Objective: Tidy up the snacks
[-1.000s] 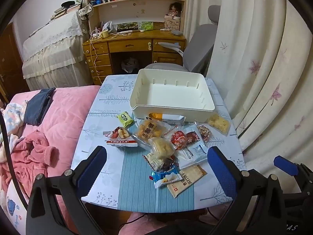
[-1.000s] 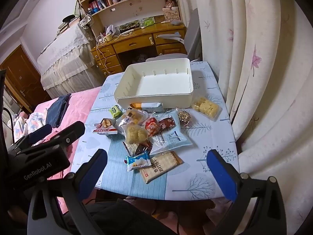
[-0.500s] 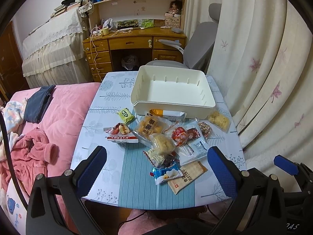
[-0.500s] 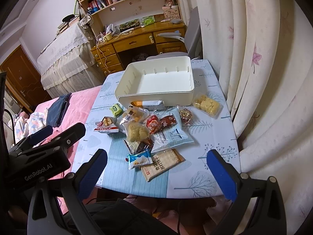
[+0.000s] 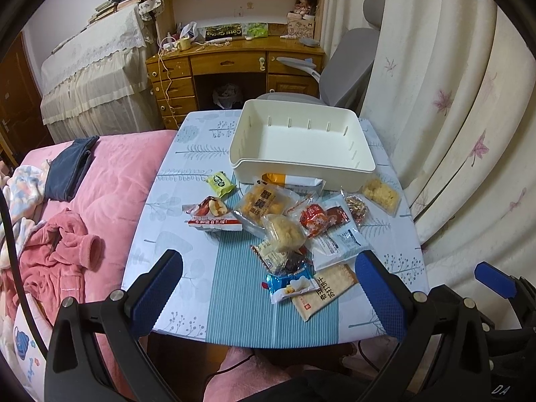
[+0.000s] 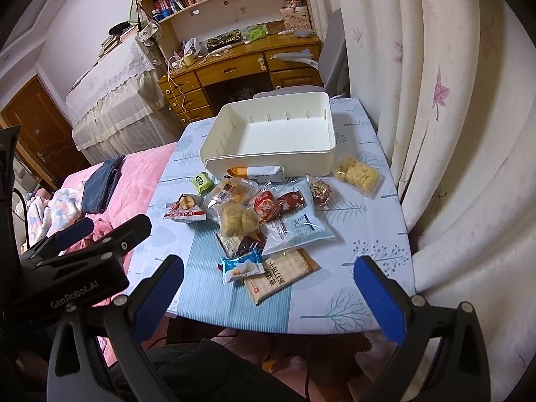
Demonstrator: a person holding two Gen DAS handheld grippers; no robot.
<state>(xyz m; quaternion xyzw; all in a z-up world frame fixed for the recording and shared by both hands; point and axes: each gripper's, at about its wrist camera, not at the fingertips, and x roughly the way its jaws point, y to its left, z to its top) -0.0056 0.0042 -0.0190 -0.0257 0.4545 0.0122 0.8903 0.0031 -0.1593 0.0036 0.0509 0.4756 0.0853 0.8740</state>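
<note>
Both grippers, left (image 5: pixel 268 288) and right (image 6: pixel 268 288), hover released before the table (image 5: pixel 181 234), since snack packets (image 5: pixel 288 234) await the empty white bin (image 5: pixel 301 140).

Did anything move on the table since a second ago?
No snack moved. Only the cameras shifted a little. Both the left gripper and the right gripper stayed open and held nothing. The white bin is still empty, and the snack pile lies as before.
</note>
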